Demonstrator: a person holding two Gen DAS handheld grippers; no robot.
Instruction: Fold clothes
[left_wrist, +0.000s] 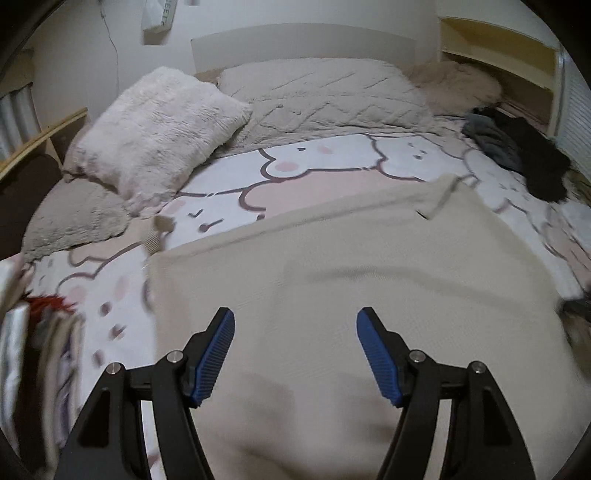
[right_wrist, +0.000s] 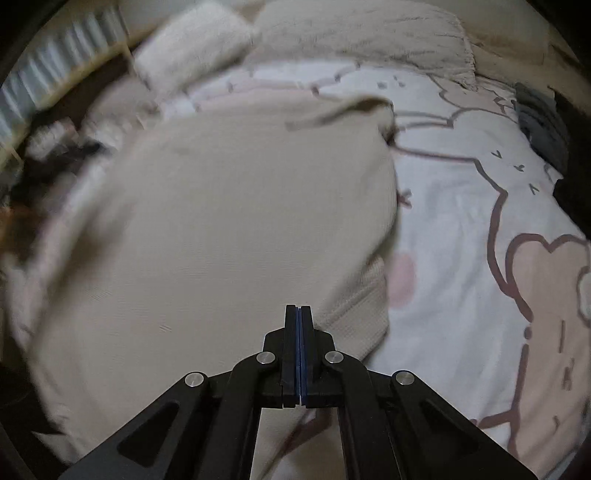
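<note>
Sweater (left_wrist: 332, 258), beige knit, lies spread flat on the bed's cartoon-print cover (left_wrist: 332, 158), below the pillows (left_wrist: 155, 129). Left claw (left_wrist: 295, 325) hangs over it, fingers spread wide, gripping nothing. Right claw (right_wrist: 299, 314) is pressed together above the sweater's right edge (right_wrist: 369, 302); whether fabric is pinched is unclear. Dark clothes (left_wrist: 524, 155) are piled far right.

A garment (left_wrist: 351, 266) lies spread on the bed (left_wrist: 332, 158) — pillows (left_wrist: 159, 129) behind it, dark clothes (left_wrist: 517, 147) far right.

Beige garment (left_wrist: 332, 266): matt fine-knit cloth. Pillow (left_wrist: 155, 129): shaggy plush. Left hand-held gripper (left_wrist: 295, 328): ribbed blue pads.
</note>
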